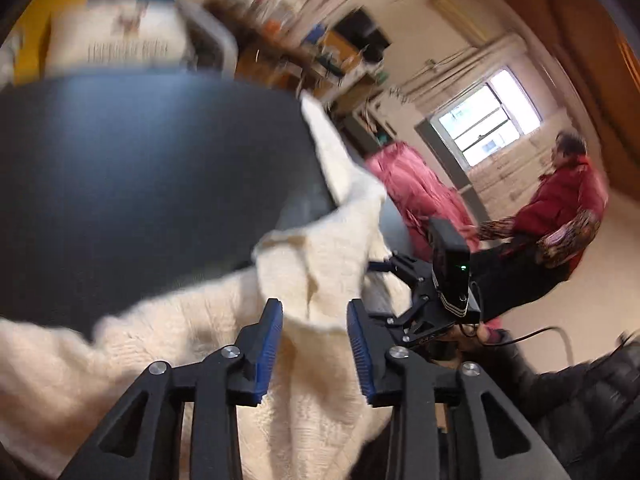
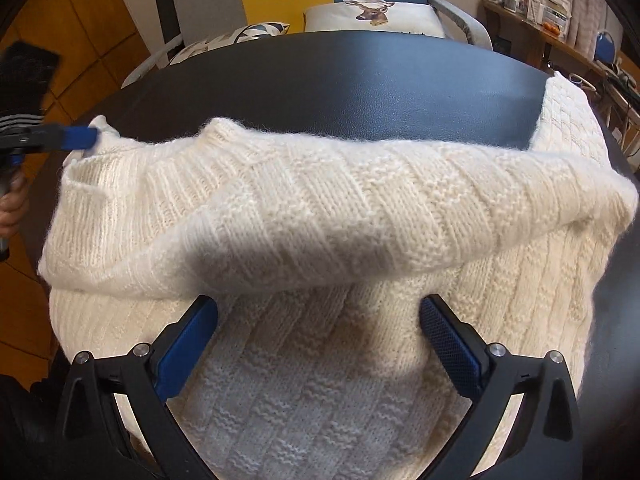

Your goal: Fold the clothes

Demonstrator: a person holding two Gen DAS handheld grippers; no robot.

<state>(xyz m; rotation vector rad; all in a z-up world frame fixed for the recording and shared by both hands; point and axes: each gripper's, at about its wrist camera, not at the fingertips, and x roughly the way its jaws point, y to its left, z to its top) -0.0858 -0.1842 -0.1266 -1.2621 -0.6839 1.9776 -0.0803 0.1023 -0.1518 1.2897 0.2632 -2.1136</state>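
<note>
Cream sweater (image 2: pixel 304 208) lies just beyond parted fingers (image 2: pixel 188 344).

Your cream knitted sweater (image 2: pixel 320 216) lies on the round black table (image 2: pixel 360 80), with one part folded across over the rest beneath it. Your right gripper (image 2: pixel 318 320) sits over the near, lower layer, just before the folded edge. Your left gripper (image 2: pixel 86 138) is at the sweater's left end, by the table's rim. Behind the table stands a grey-armed chair (image 2: pixel 460 20) holding a deer-print cushion (image 2: pixel 372 14). A wooden shelf of small items (image 2: pixel 532 12) stands far right.
</note>
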